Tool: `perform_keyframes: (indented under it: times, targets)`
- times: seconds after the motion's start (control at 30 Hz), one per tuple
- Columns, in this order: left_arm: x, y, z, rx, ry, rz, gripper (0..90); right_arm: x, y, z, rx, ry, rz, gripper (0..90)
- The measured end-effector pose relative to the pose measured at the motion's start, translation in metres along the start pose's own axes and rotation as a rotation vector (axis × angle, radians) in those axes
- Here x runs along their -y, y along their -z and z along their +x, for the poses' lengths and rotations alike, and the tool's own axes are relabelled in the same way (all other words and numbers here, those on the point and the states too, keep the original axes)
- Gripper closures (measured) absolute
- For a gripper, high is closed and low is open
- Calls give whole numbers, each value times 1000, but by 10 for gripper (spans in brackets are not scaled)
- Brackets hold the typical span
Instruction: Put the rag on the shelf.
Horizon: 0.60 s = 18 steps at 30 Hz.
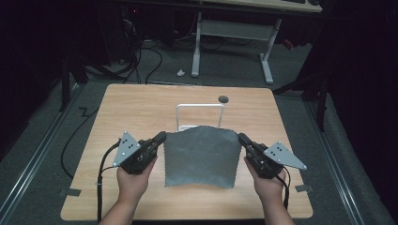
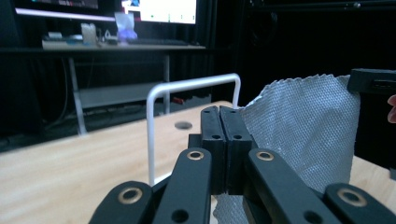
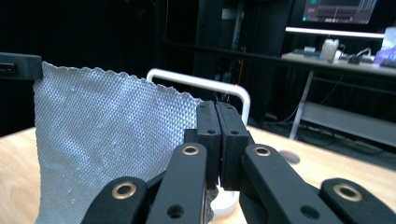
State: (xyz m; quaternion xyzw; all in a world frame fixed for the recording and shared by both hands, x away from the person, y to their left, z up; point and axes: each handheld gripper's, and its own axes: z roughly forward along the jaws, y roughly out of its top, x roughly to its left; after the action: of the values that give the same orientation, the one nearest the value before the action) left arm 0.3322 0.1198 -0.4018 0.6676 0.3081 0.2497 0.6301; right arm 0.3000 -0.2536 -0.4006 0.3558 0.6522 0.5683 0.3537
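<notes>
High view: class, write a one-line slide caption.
Two hand-held grippers, left and right, hold a grey cloth up before a white rack.

Grey cloth [image 1: 201, 157] with fine woven mesh texture and zigzag edges; white wire rack [image 1: 199, 107]; light wood-grain table [image 1: 141, 103]; black grippers.

A dim lab: black curtains, carpeted floor [image 1: 225, 70] strewn with cables [image 1: 141, 56], lit monitors [image 2: 159, 10] over a cluttered desk [image 3: 345, 65].
</notes>
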Motion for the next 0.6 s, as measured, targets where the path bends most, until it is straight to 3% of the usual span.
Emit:
perform_keyframes:
  times: [0.37,0.6]
  targets:
    - [-37,-5,1,-12,-42,-69,896,-44,2,-7,4,30,-91,900]
    - [-43,-5,3,-9,-42,-75,897,-55,4,-9,10,40,-115,900]
